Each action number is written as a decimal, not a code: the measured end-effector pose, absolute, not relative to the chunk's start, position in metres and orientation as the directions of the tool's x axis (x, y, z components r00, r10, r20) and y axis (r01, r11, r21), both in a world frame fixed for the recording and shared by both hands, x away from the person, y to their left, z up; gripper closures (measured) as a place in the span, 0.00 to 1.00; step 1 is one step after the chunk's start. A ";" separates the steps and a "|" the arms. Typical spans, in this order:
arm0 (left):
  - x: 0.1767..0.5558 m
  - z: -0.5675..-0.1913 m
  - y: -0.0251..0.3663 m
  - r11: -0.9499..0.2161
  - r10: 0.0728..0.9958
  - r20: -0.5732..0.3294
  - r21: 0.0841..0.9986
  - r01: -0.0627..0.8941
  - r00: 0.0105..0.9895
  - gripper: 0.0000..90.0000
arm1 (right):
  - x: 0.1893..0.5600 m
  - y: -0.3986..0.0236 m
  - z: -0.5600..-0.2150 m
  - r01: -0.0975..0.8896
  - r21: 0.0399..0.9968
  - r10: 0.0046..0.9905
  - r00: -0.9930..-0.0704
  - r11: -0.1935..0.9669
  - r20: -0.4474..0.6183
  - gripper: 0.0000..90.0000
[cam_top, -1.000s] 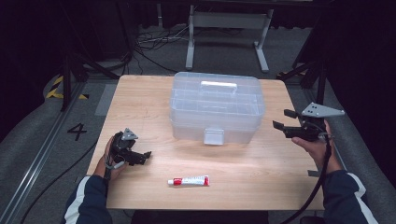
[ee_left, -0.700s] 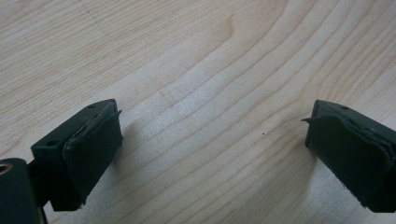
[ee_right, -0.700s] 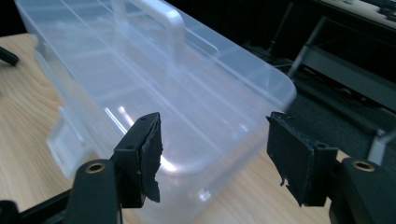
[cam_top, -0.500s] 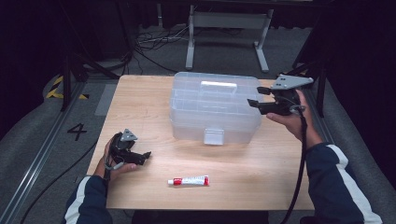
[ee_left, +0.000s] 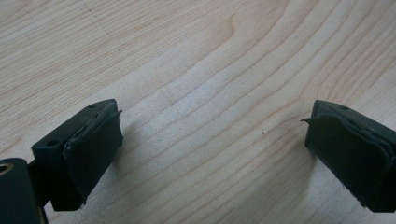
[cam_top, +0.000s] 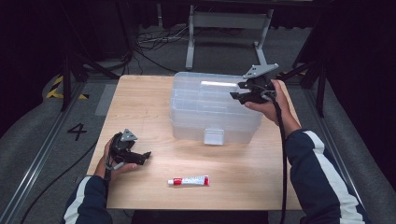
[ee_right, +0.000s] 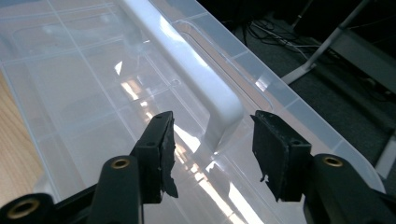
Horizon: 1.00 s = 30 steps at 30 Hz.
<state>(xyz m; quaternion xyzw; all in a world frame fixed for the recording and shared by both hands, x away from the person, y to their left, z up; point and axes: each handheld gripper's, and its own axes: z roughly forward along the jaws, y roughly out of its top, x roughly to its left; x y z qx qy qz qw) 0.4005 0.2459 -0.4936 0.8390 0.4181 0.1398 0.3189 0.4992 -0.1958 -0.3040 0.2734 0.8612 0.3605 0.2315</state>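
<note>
while the right tool point(cam_top: 239, 94) hangs over the lid of the clear storage box point(cam_top: 212, 109), its jaws, which have just been closing, stand part open on either side of the near end of the white carry handle point(ee_right: 196, 79), pads not yet pressing on it. box: mid-worktop point(cam_top: 144, 100), towards the far edge, lid down, front latch point(cam_top: 213, 136) seemingly fastened. handle: lying flat in its recess, not lifted. left tool point(cam_top: 140, 157): low over bare wood at the near left, jaws wide, nothing between them. tube point(cam_top: 189, 180): red and white, near the front edge, untouched. judged early: approach made; grip and whatever follows remain.
</note>
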 end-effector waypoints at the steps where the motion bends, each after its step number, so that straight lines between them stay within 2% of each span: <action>1: 0.402 -0.492 0.246 -0.452 0.789 -0.029 0.649 0.612 0.614 0.06 | 0.501 -0.195 -0.304 0.302 0.747 0.638 -0.742 0.592 -0.206 0.56; 2: 0.405 -0.491 0.246 -0.461 0.786 -0.025 0.642 0.613 0.617 0.08 | 0.503 -0.194 -0.304 0.300 0.756 0.637 -0.747 0.582 -0.193 0.58; 4: 0.408 -0.487 0.247 -0.443 0.787 -0.048 0.649 0.618 0.615 0.22 | 0.506 -0.194 -0.305 0.307 0.764 0.632 -0.757 0.567 -0.165 0.60; 5: 0.412 -0.484 0.247 -0.429 0.783 -0.067 0.662 0.615 0.618 0.26 | 0.507 -0.192 -0.305 0.304 0.760 0.631 -0.756 0.574 -0.175 0.62; 6: 0.414 -0.482 0.246 -0.418 0.782 -0.082 0.666 0.618 0.618 0.18 | 0.507 -0.190 -0.306 0.295 0.757 0.621 -0.762 0.583 -0.182 0.63; 7: 0.418 -0.477 0.245 -0.424 0.771 -0.083 0.674 0.605 0.632 0.17 | 0.508 -0.189 -0.306 0.294 0.755 0.615 -0.768 0.586 -0.179 0.63; 8: 0.421 -0.473 0.241 -0.426 0.763 -0.078 0.687 0.589 0.642 0.21 | 0.508 -0.186 -0.306 0.291 0.751 0.616 -0.765 0.593 -0.190 0.64; 11: 0.436 -0.457 0.227 -0.427 0.734 -0.082 0.717 0.552 0.674 0.19 | 0.510 -0.181 -0.304 0.281 0.743 0.610 -0.764 0.607 -0.209 0.63; 13: 0.444 -0.449 0.215 -0.445 0.706 -0.069 0.731 0.518 0.705 0.18 | 0.512 -0.180 -0.303 0.287 0.742 0.615 -0.761 0.606 -0.207 0.68; 17: 0.459 -0.440 0.188 -0.488 0.660 -0.037 0.738 0.467 0.750 0.19 | 0.514 -0.177 -0.302 0.291 0.731 0.618 -0.754 0.617 -0.222 0.69; 24: 0.470 -0.438 0.160 -0.519 0.618 -0.015 0.743 0.422 0.786 0.17 | 0.516 -0.174 -0.302 0.289 0.726 0.612 -0.759 0.624 -0.223 0.68; 27: 0.469 -0.436 0.153 -0.527 0.599 0.014 0.759 0.382 0.801 0.20 | 0.517 -0.175 -0.303 0.290 0.733 0.610 -0.763 0.616 -0.211 0.68; 30: 0.471 -0.434 0.151 -0.533 0.605 0.002 0.745 0.402 0.797 0.18 | 0.516 -0.172 -0.303 0.277 0.724 0.601 -0.765 0.631 -0.232 0.70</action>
